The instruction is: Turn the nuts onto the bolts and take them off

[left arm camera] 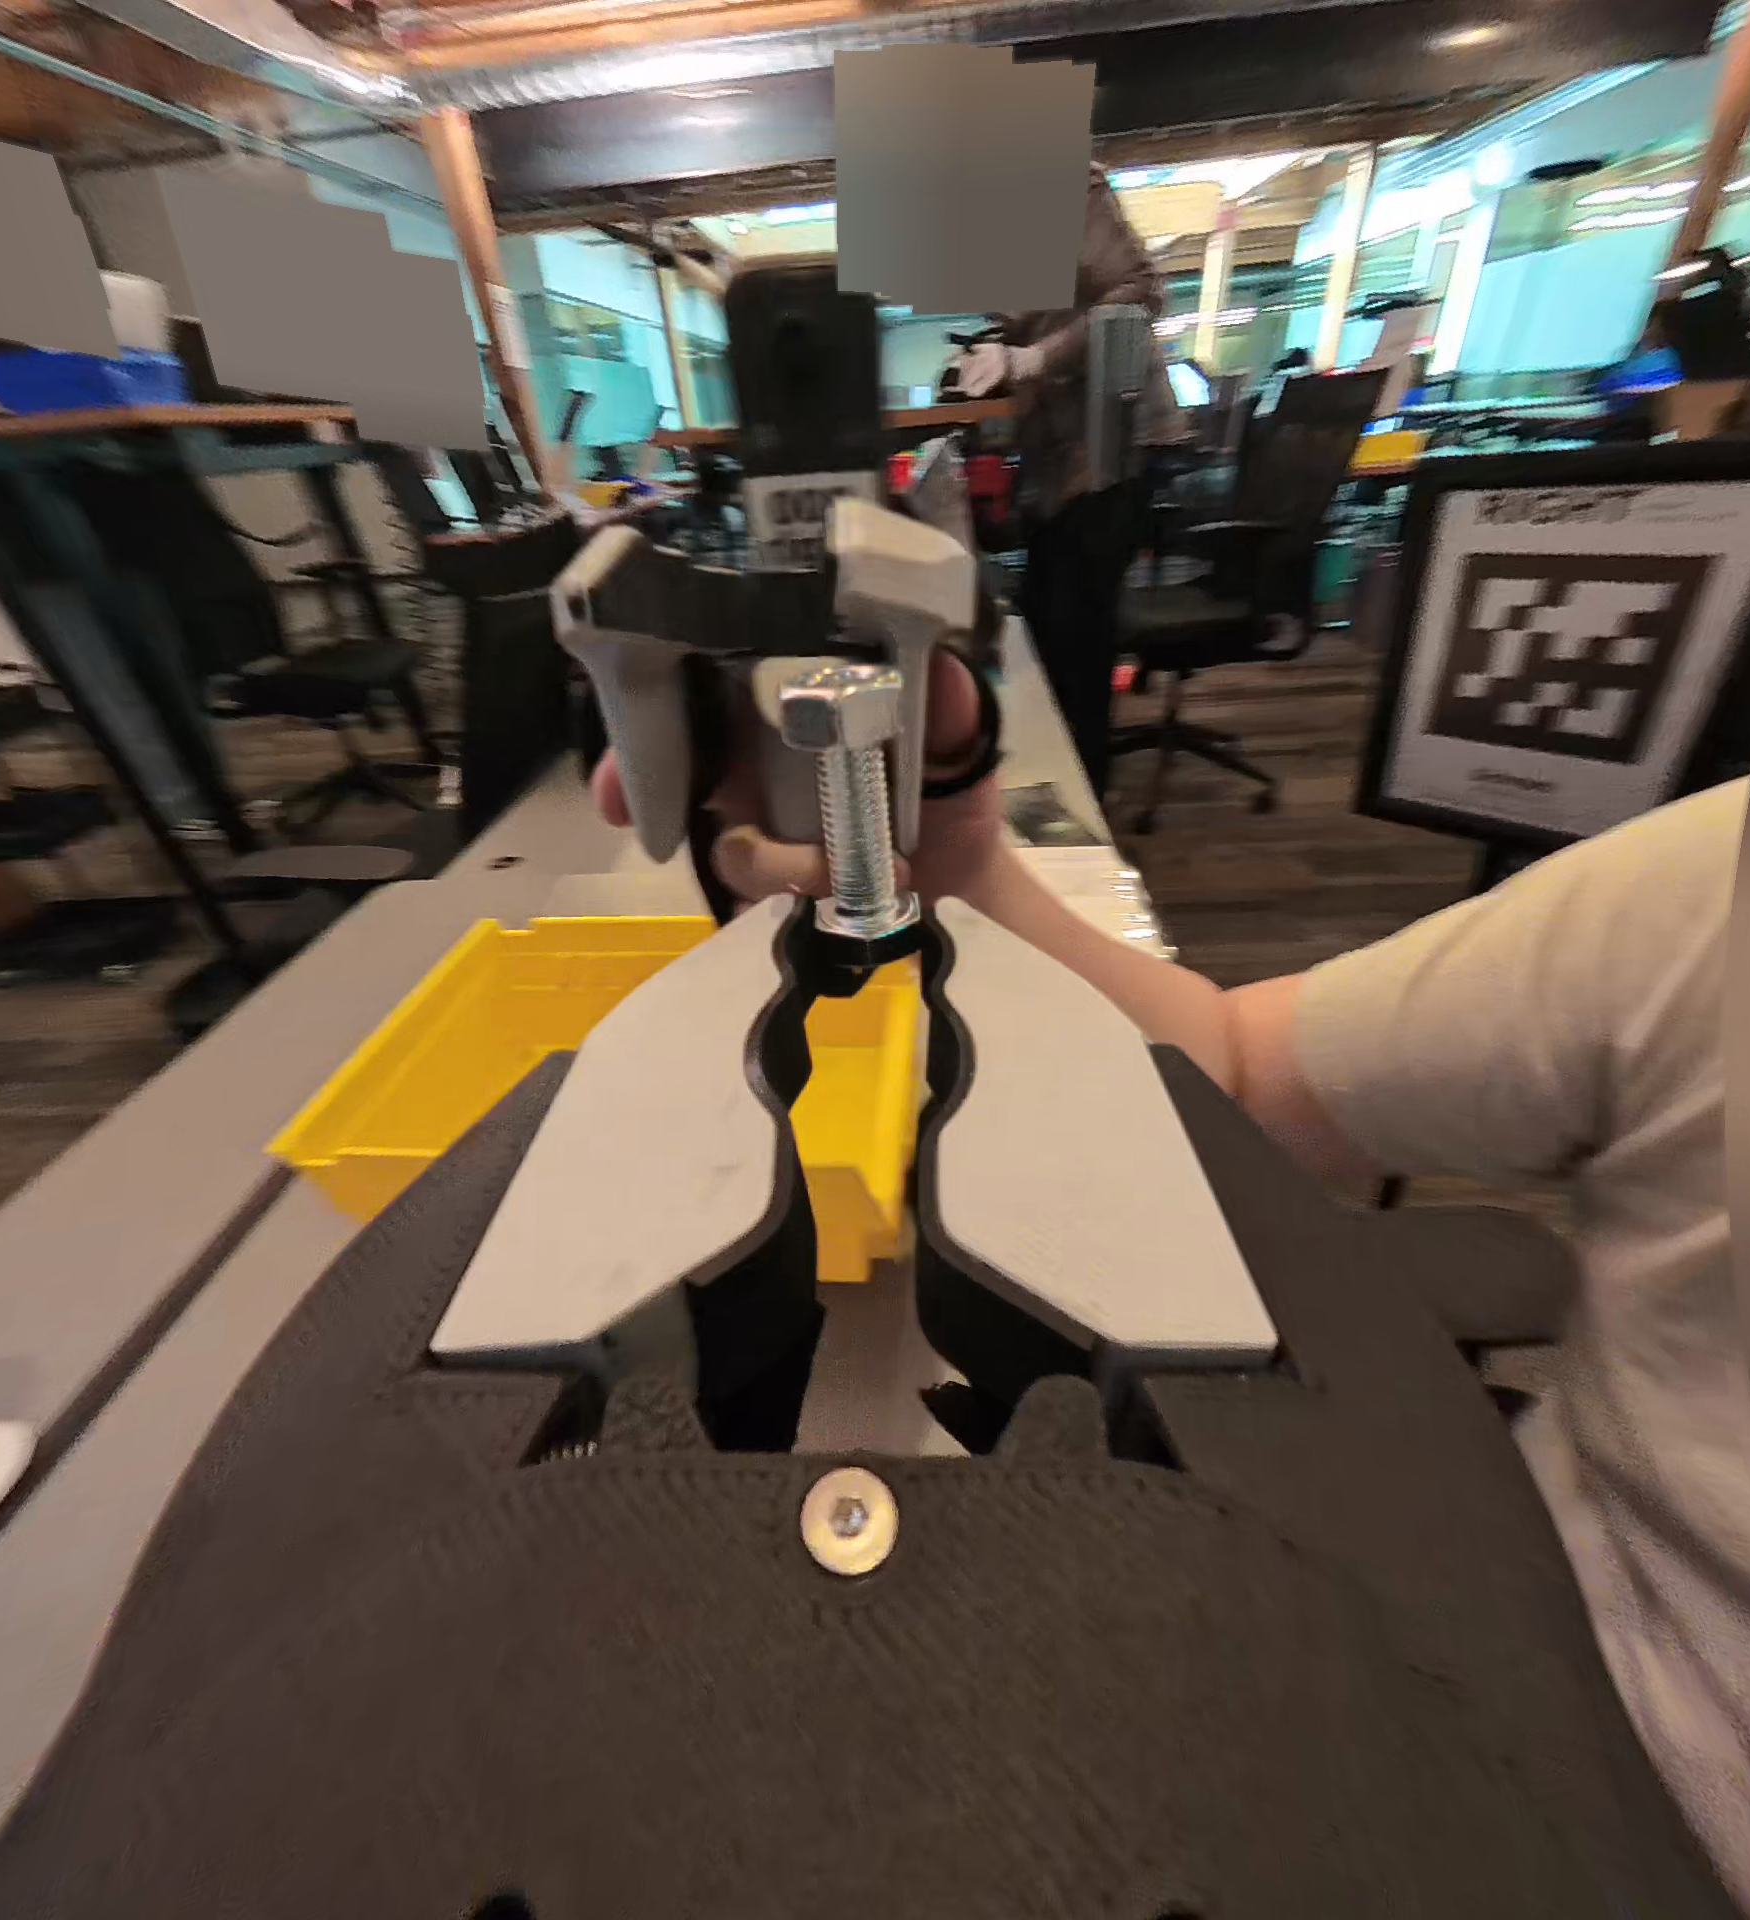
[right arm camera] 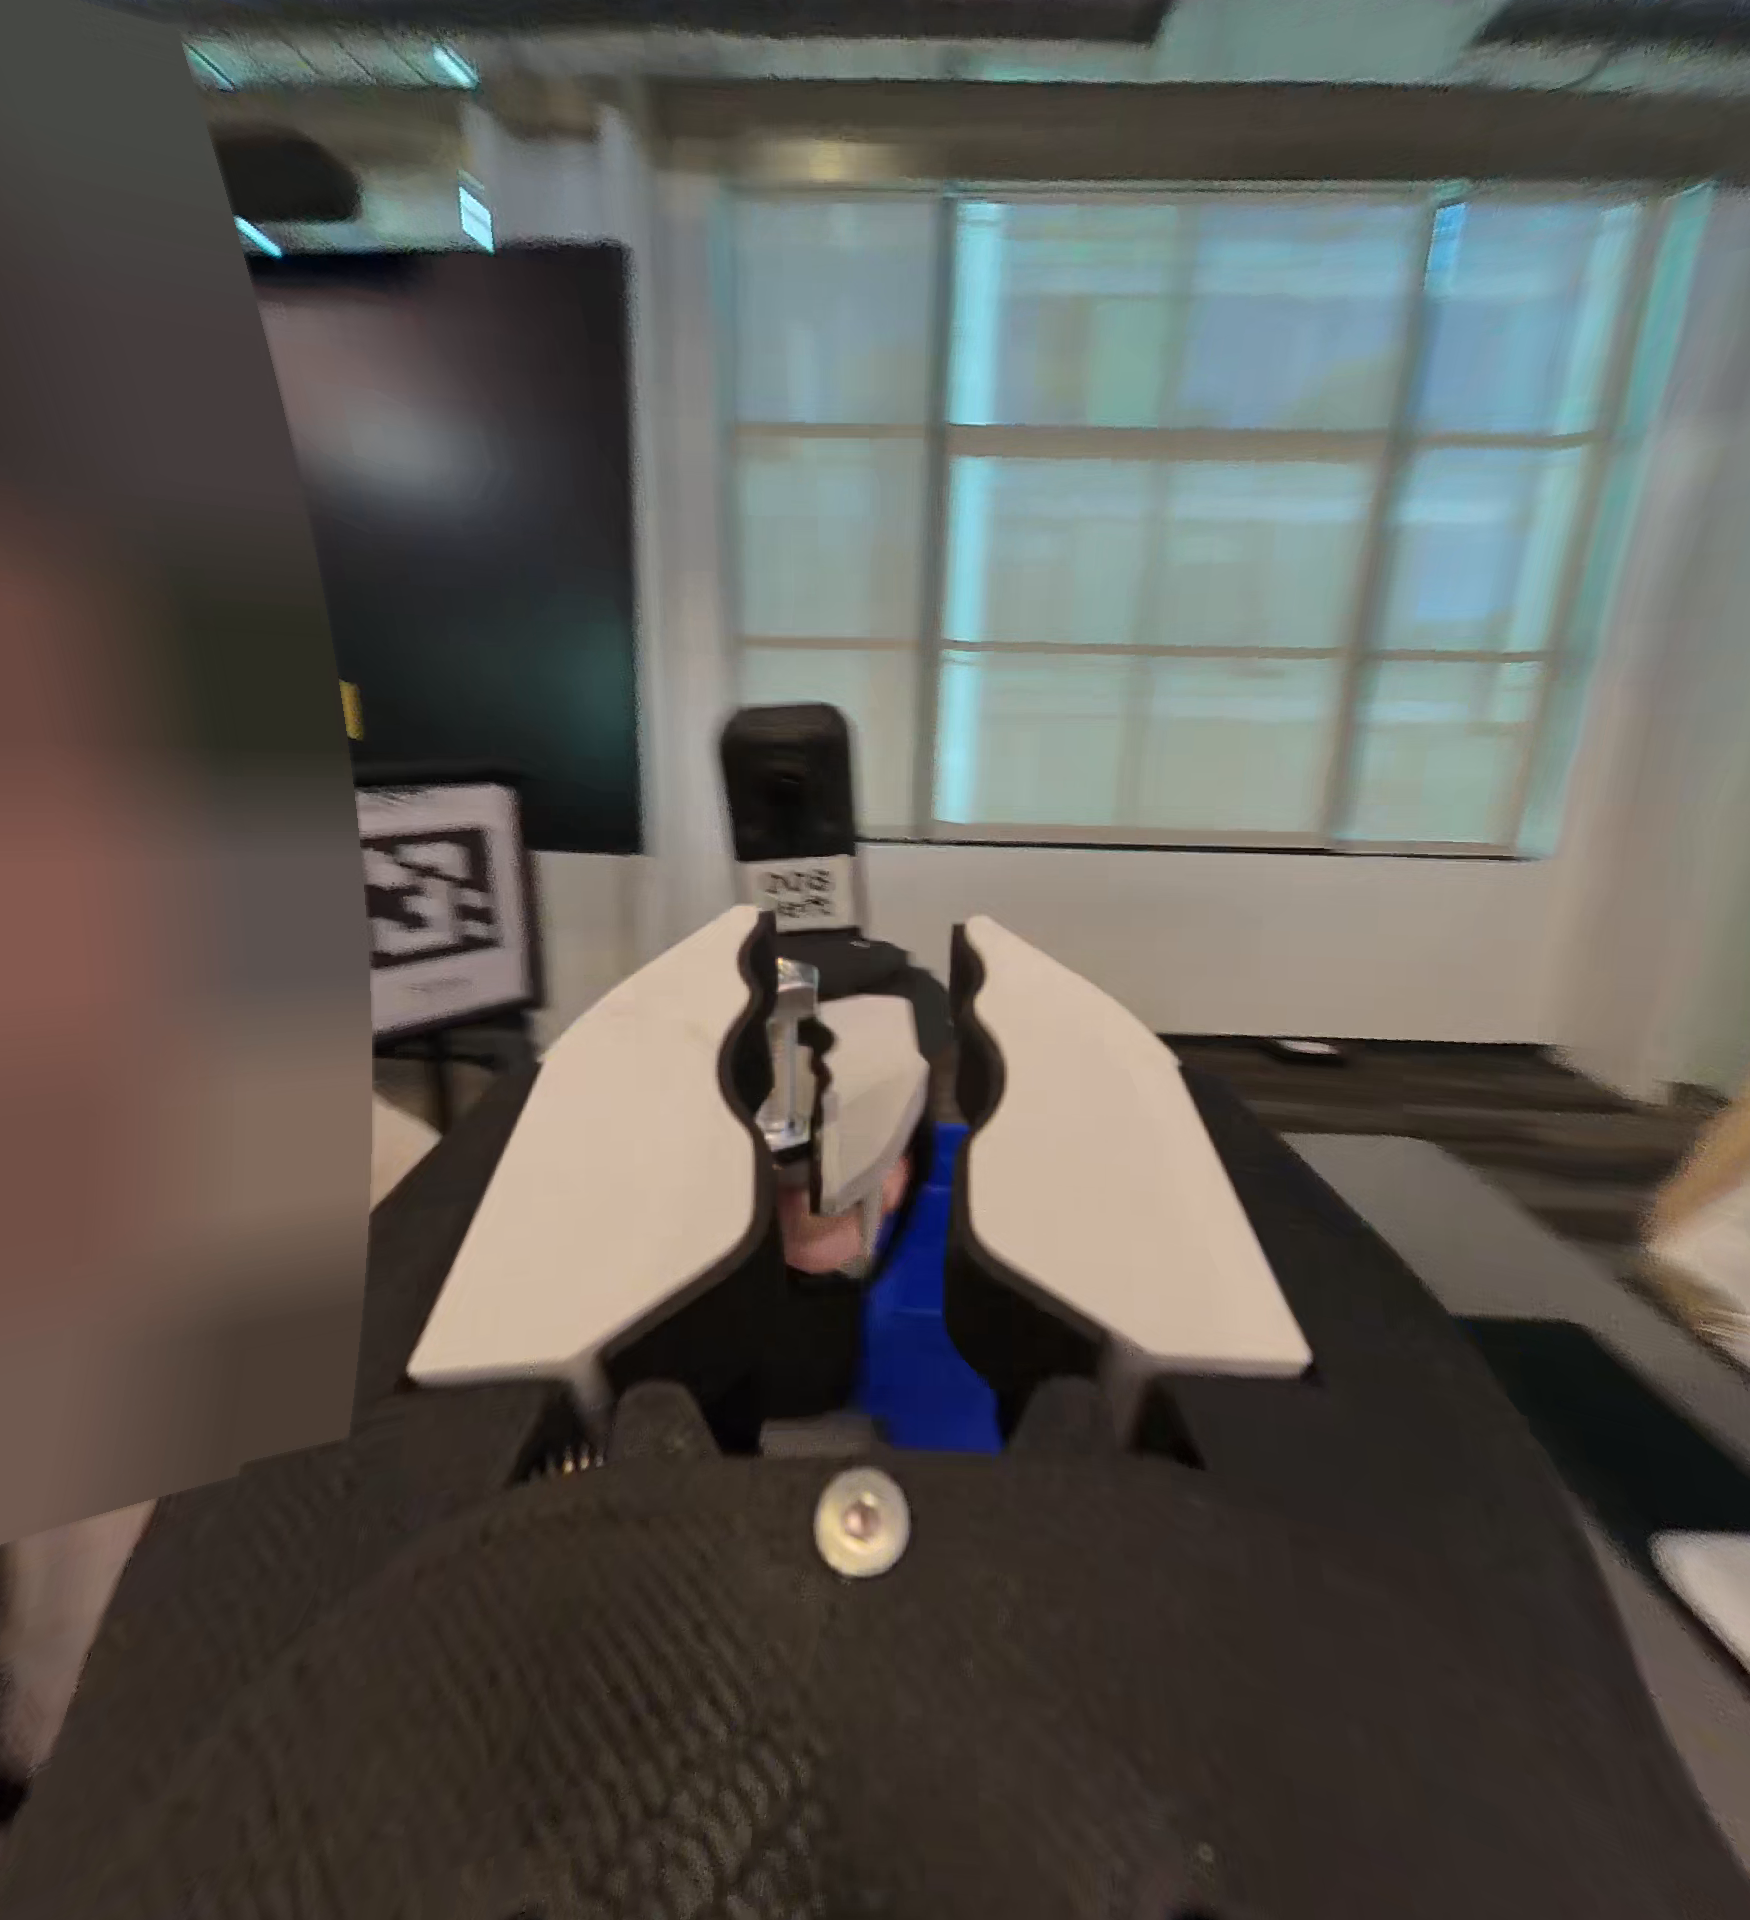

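The left gripper (left arm camera: 855,940) pinches the silver hex nut (left arm camera: 866,920) at its fingertips; the zinc threaded bolt (left arm camera: 853,790) rises from it, head gripped by the right gripper (left arm camera: 840,717). Keeping bolt and nut coaxial should prevent cross-threading. The yellow plastic bin (left arm camera: 497,1049) shows only in the left view; the right view shows its narrow jaws on the bolt head (right arm camera: 791,1060).

Both wrist cams face each other, close-up; shared: bolt (left arm camera: 853,800) between tongs.

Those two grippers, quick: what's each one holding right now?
Left gripper: closed on the nut at the bolt's end.
Right gripper: closed on the bolt's head.
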### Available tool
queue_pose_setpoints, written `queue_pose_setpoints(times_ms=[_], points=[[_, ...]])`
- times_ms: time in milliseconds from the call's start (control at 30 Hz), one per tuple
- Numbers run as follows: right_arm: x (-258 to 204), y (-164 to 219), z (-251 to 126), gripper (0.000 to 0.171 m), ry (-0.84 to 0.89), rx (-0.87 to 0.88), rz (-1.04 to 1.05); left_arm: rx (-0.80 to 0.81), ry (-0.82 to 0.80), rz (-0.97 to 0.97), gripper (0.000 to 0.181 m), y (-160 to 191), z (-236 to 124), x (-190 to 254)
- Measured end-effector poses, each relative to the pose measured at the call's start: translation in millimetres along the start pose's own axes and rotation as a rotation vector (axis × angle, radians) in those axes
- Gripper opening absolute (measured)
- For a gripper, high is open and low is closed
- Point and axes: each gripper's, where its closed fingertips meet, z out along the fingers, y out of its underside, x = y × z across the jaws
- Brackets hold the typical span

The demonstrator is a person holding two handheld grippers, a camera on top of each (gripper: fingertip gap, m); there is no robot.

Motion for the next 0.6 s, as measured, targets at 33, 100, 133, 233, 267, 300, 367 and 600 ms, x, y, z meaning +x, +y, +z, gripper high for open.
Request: queue_pose_setpoints(times_ms=[33, 100, 133, 233, 267, 300, 367, 600], points=[[1.4, 3.4, 3.3, 0.032, 0.059, -0.035, -0.061, 0.007, -0.039, 0.024, 0.018, -1.3, -1.3, -3.9], [-4.1, 7.7, 10.7, 0.033, 0.104, -0.077, -0.123, 0.008, -0.109, 0.033, 0.018, -1.6, -3.4, -13.0], [-6.3, 9.2, 13.8, 0.034, 0.120, -0.093, -0.129, 0.007, -0.142, 0.041, 0.018, -1.2, -4.4, -17.5], [2.0, 12.0, 16.4, 0.034, 0.253, -0.127, -0.179, 0.021, -0.204, 0.048, 0.018, -2.6, -8.0, -26.4], [8.4, 13.8, 14.9, 0.035, 0.318, -0.153, -0.209, 0.022, -0.232, 0.059, 0.018, -2.9, -9.5, -29.9], [12.3, 14.9, 13.8, 0.035, 0.364, -0.172, -0.242, 0.018, -0.262, 0.073, 0.018, -2.8, -10.8, -33.2], [14.0, 14.7, 13.6, 0.034, 0.407, -0.178, -0.268, -0.001, -0.306, 0.104, 0.018, -1.3, -11.6, -37.0], [-14.1, 20.5, 18.1, 0.018, 0.130, -0.206, -0.068, 0.024, -0.106, 0.072, 0.018, -2.3, -0.7, -9.4]])
